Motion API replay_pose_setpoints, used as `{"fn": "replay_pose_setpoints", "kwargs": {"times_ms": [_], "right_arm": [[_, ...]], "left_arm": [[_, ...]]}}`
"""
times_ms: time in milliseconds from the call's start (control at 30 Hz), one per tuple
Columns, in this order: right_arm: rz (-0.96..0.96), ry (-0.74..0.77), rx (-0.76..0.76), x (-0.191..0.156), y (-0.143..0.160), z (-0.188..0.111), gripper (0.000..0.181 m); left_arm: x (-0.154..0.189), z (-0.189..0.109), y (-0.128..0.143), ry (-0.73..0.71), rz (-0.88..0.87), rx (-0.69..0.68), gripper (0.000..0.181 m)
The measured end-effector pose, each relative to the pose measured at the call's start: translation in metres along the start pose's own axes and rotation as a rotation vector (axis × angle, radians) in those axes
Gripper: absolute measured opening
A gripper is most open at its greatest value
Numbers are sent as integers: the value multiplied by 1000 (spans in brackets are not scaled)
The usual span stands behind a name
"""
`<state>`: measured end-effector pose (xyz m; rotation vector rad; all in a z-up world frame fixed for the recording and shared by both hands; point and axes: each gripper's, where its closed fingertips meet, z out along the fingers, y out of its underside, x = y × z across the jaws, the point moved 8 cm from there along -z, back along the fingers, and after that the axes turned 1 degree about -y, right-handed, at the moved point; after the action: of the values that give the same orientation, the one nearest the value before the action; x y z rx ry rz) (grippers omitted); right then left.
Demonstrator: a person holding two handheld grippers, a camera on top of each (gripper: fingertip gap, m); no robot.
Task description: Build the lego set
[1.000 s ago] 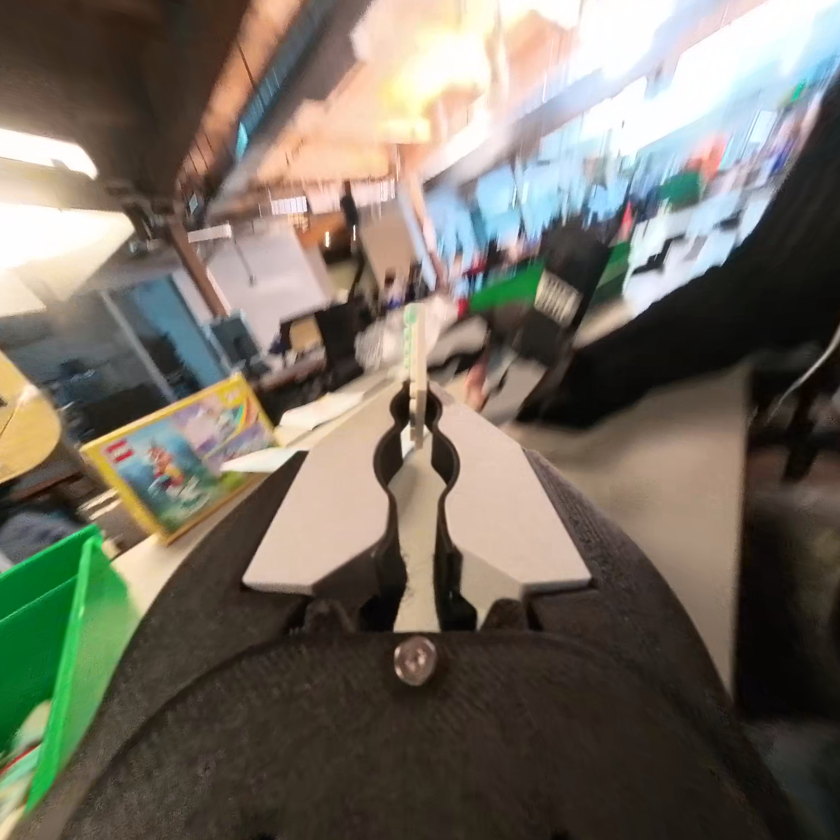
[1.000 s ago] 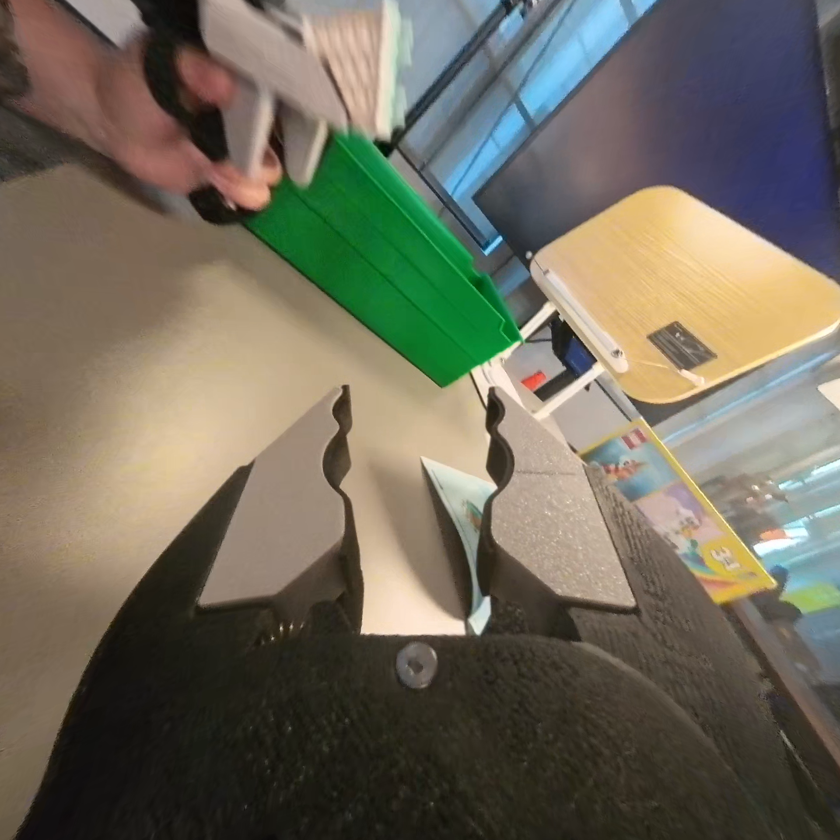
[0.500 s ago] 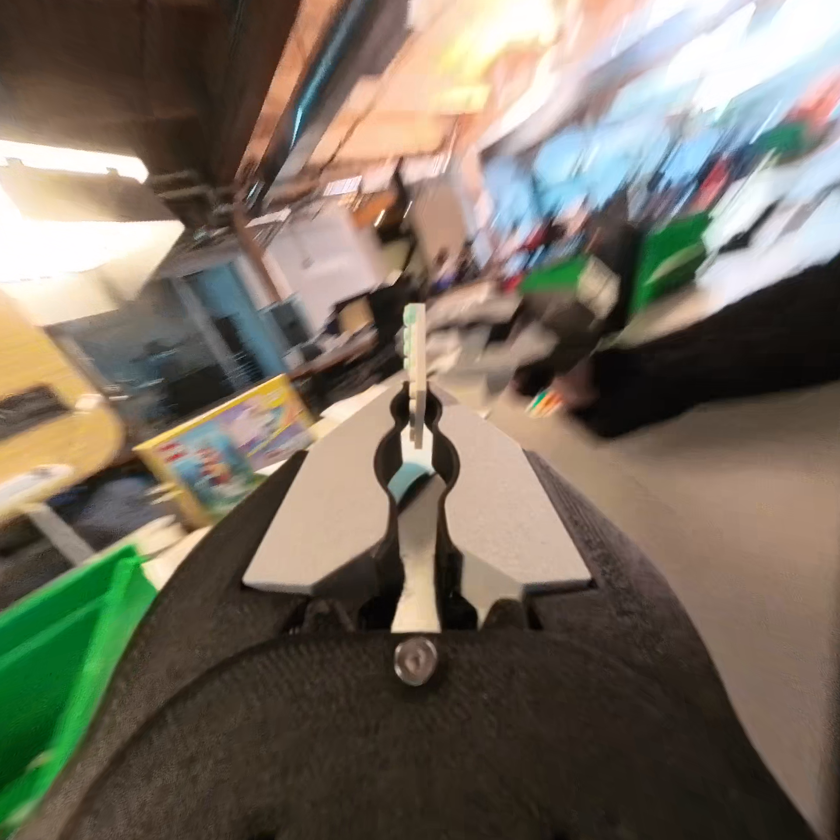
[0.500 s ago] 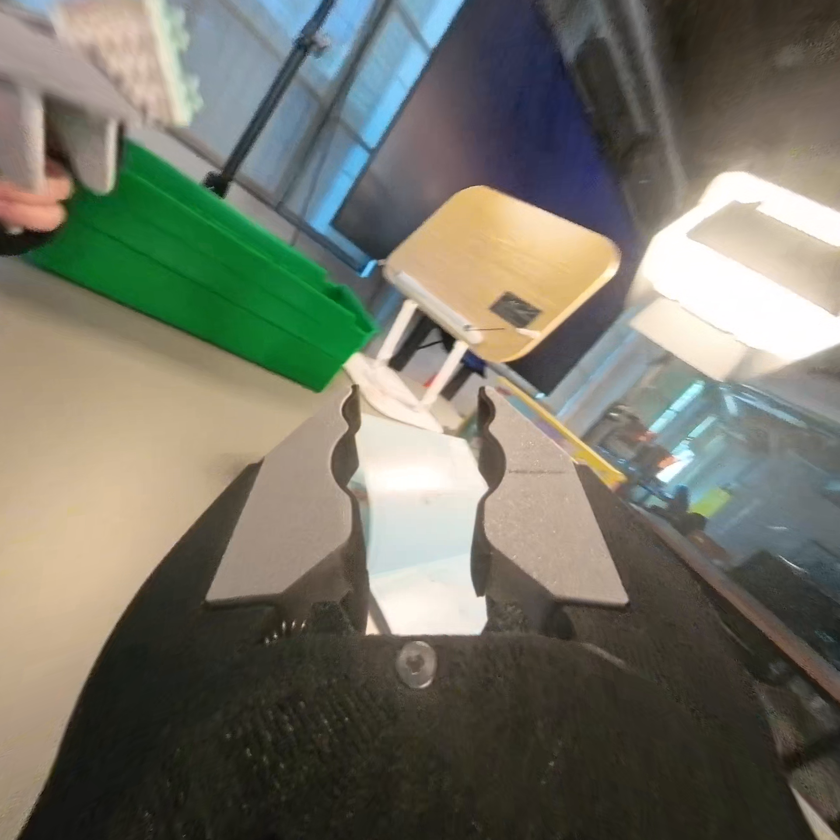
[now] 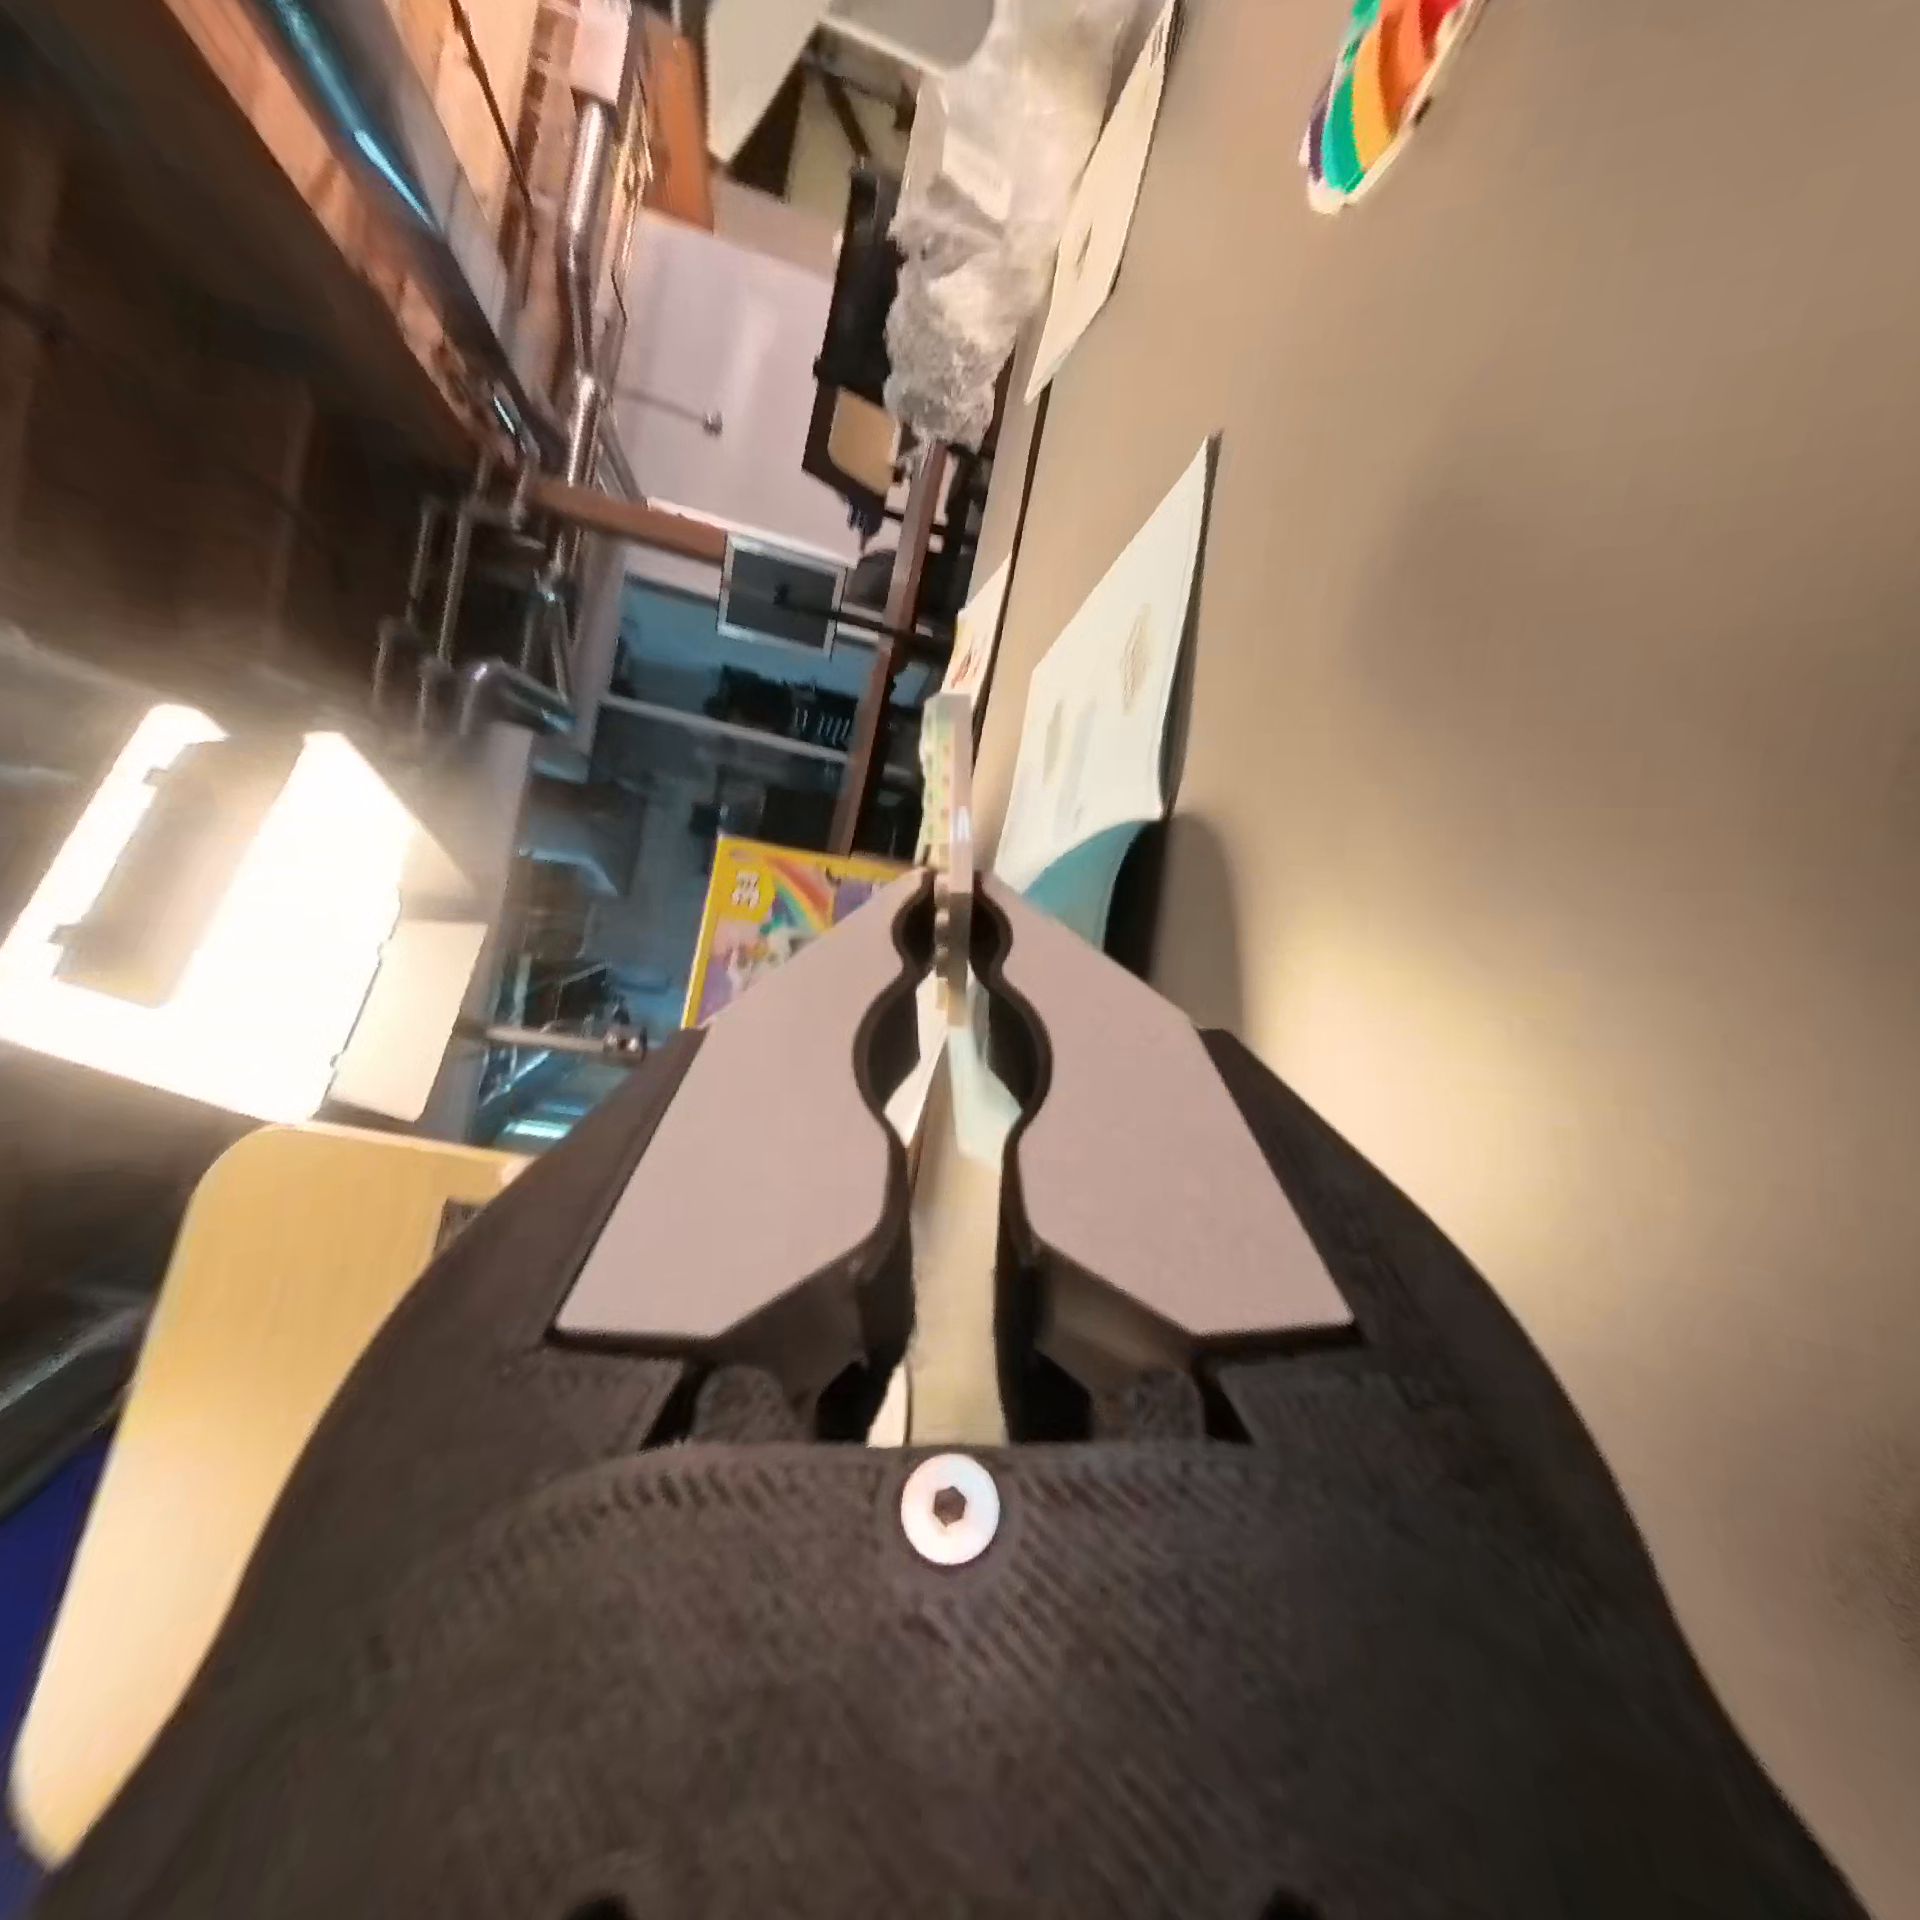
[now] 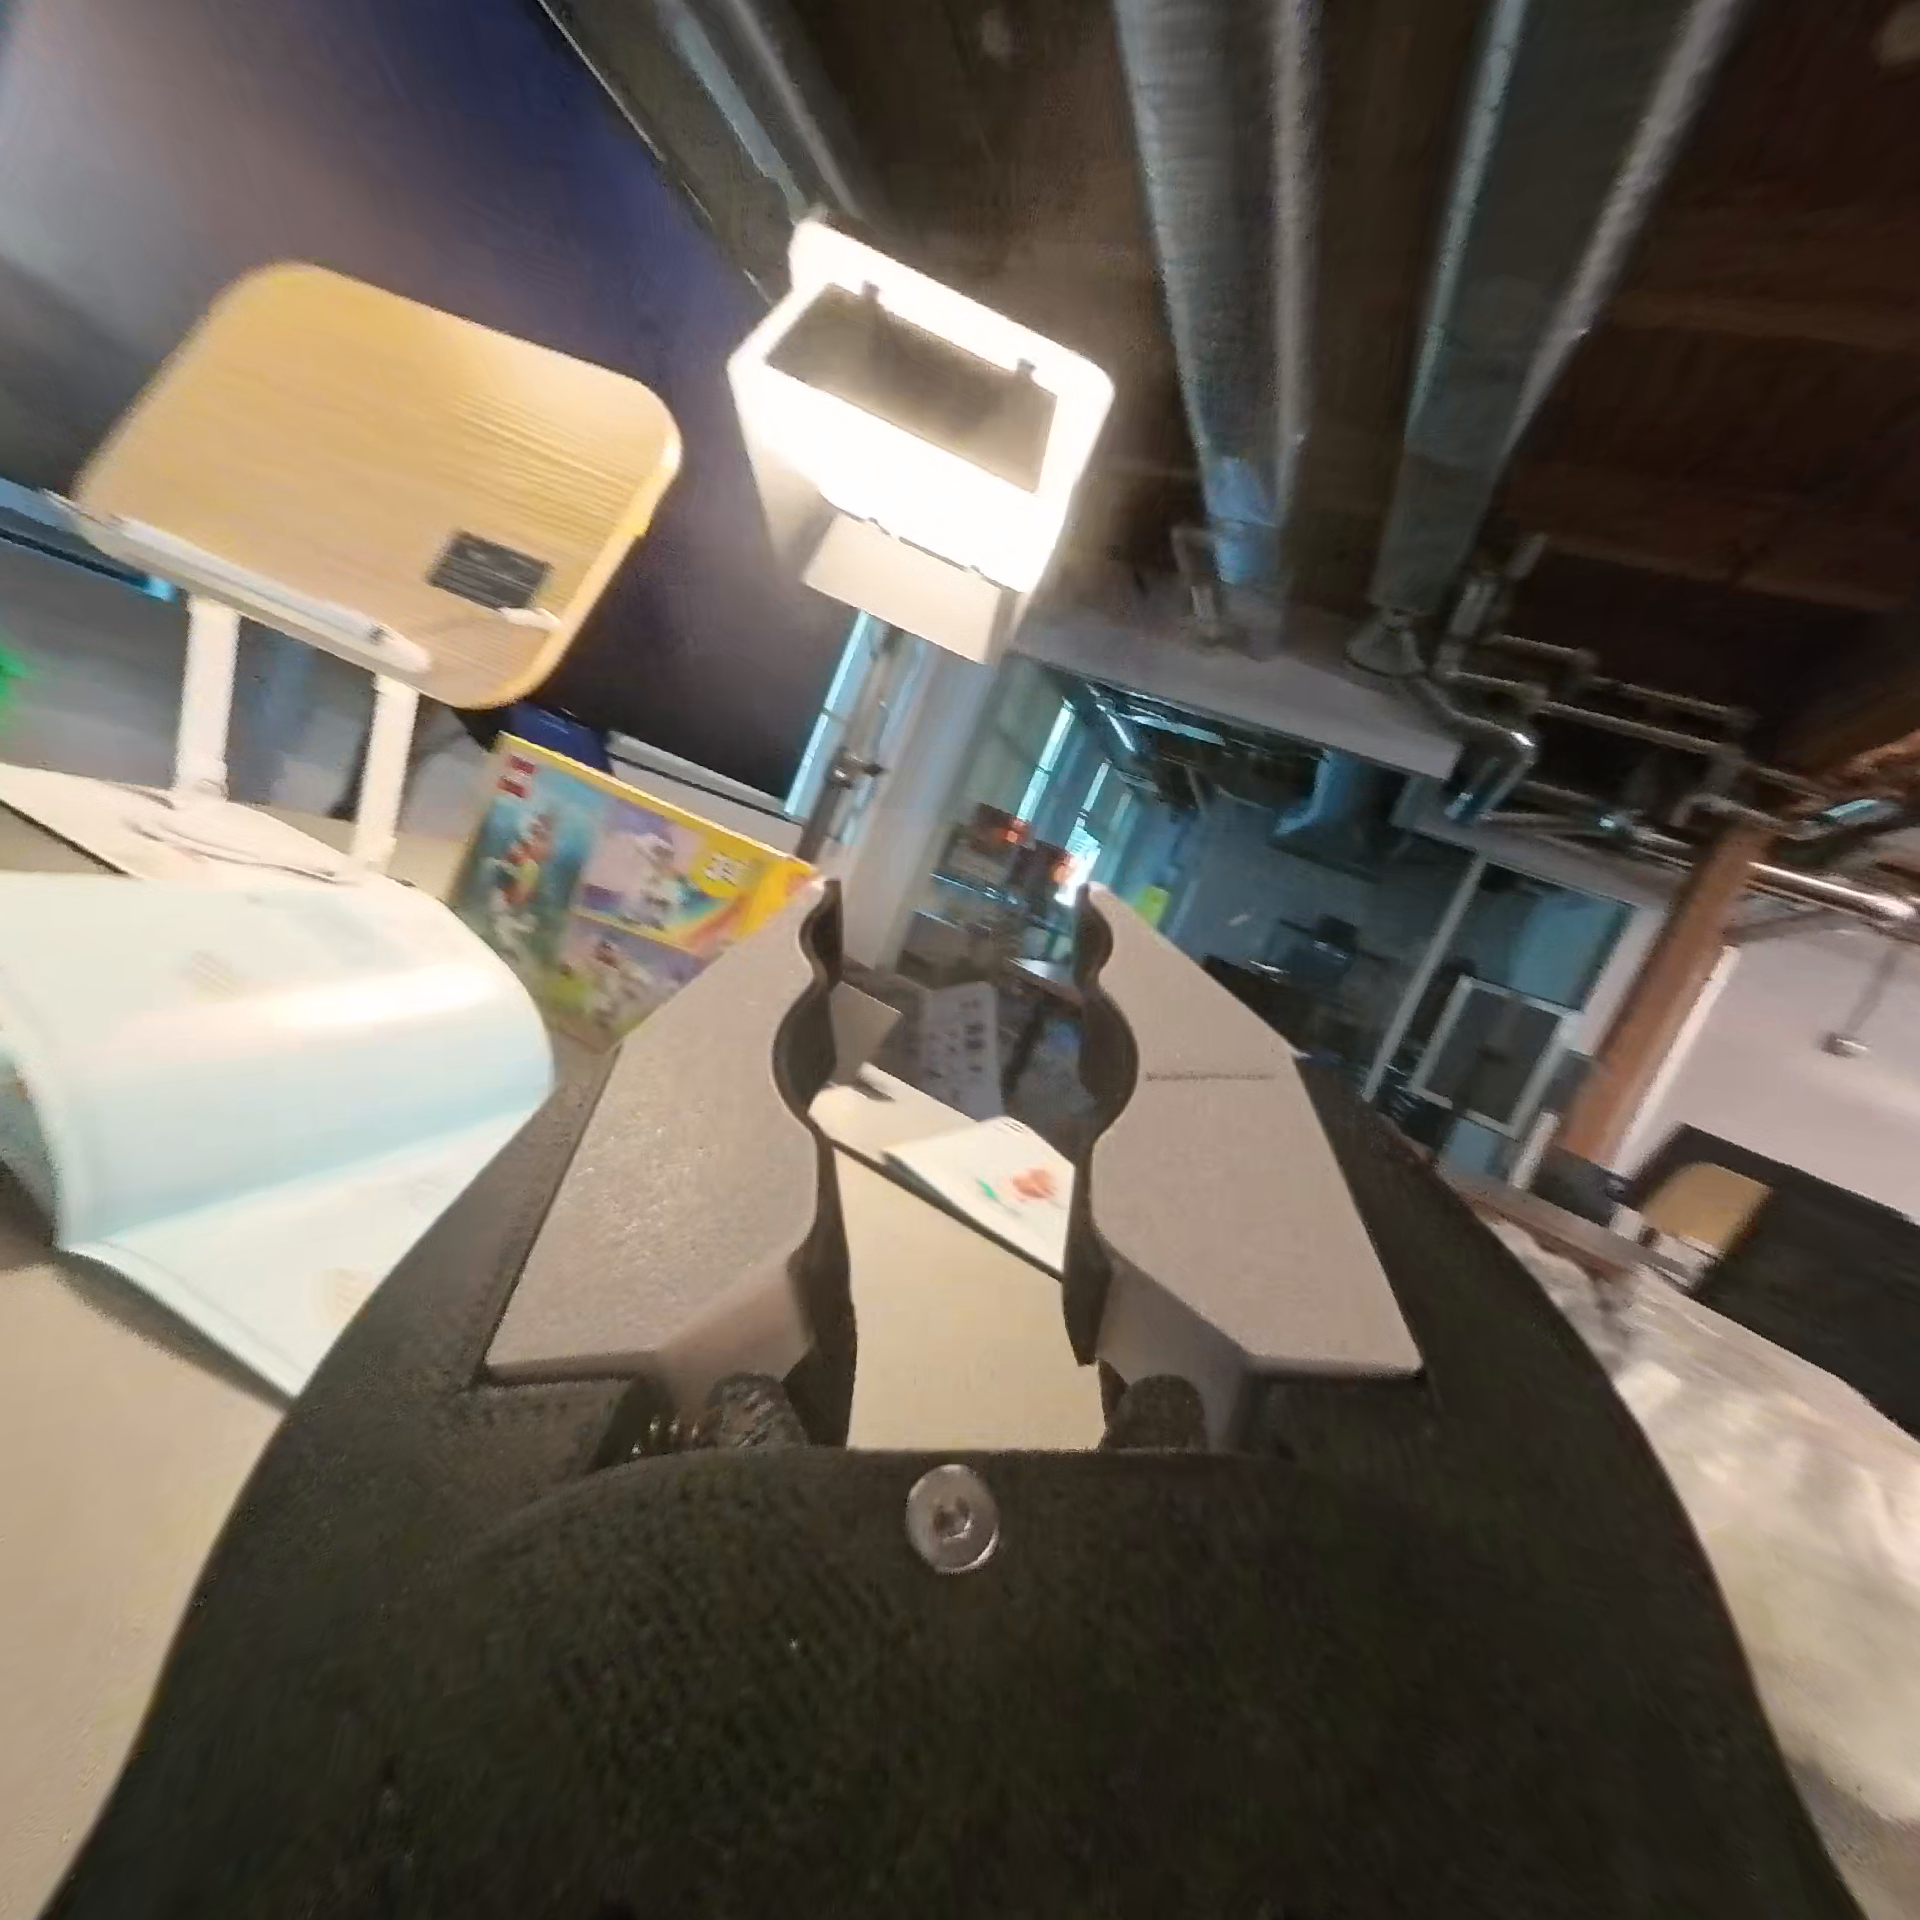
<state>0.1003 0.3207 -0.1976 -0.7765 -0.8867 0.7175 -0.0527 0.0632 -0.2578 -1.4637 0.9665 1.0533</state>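
My left gripper (image 5: pixel 951 904) is shut on a thin pale green and grey lego plate (image 5: pixel 948 779), held edge-on and sticking out past the fingertips. The left wrist view is rolled sideways, with the grey table (image 5: pixel 1558 727) on the right. My right gripper (image 6: pixel 956 925) is open and empty, raised above the table (image 6: pixel 125 1455). The open instruction booklet shows in the left wrist view (image 5: pixel 1101 707) and in the right wrist view (image 6: pixel 229 1049). The yellow lego box stands behind it in both views (image 5: pixel 769 925) (image 6: pixel 613 914).
A colourful rainbow piece (image 5: pixel 1371 94) lies far off on the table. Paper sheets (image 5: pixel 1101 187) and crumpled clear plastic (image 5: pixel 956 260) lie along the far edge. A wooden tablet stand (image 6: pixel 374 468) stands at the left. A small leaflet (image 6: pixel 987 1184) lies ahead of the right gripper. One gripper's finger ends stand about 25 cm off the other's. Between my right fingertips and the colourful rainbow piece (image 5: pixel 1371 94) there is roughly 15 cm.
Both grippers have swung and rolled. The left view has turned sideways and lost the green bin. The right gripper has tilted up, losing the left gripper and the green bins.
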Motion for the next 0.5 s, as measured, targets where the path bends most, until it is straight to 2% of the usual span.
{"fn": "replay_pose_setpoints", "kwargs": {"times_ms": [167, 300, 433, 500], "right_arm": [[46, 77, -69, 22, 18, -6, 42], [112, 120, -90, 32, 26, -9, 42], [130, 158, -98, 36, 25, -16, 41], [123, 172, -105, 37, 24, -19, 40]], "left_arm": [[21, 17, -10, 77, -106, 65, 4], [44, 17, -17, 210, 103, 50, 4], [46, 15, -21, 335, 147, 37, 5], [43, 15, -22, 402, 168, 20, 15]]}}
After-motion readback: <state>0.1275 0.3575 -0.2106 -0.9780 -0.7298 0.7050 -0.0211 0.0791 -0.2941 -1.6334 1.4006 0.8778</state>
